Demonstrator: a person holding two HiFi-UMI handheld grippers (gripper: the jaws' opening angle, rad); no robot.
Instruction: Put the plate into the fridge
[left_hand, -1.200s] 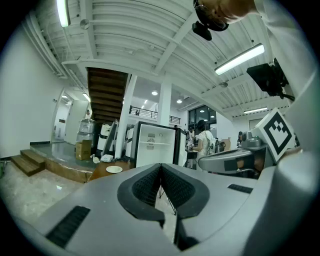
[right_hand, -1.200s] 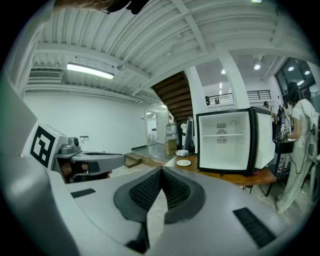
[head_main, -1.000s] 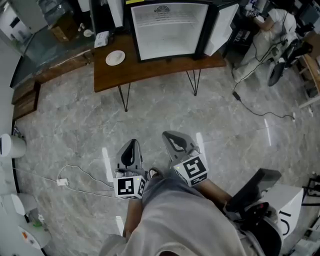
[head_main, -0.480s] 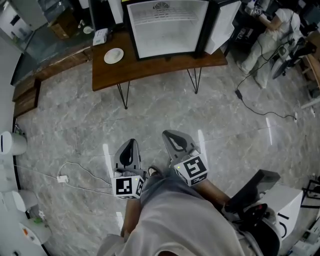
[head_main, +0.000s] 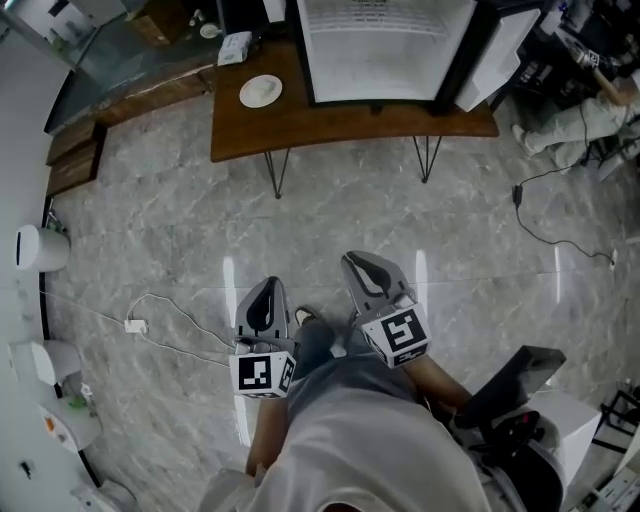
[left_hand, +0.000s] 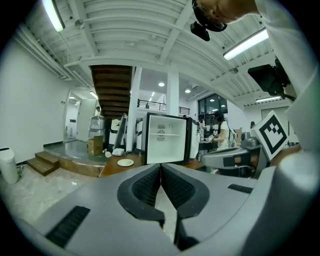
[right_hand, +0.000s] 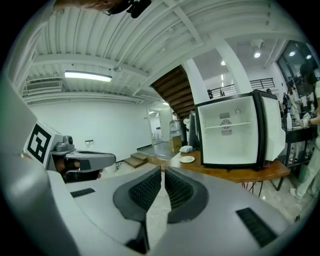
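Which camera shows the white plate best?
The head view: it looks down on the plate, so its whole round top shows, on the wooden table beside the fridge. Both gripper views show it far off, edge-on and small.

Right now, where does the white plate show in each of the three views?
Head view: plate near the top, on the wooden table, left of the open fridge.
Left gripper view: plate left of centre, just left of the fridge.
Right gripper view: plate near centre, just left of the fridge.
Shared landmark: the open fridge.
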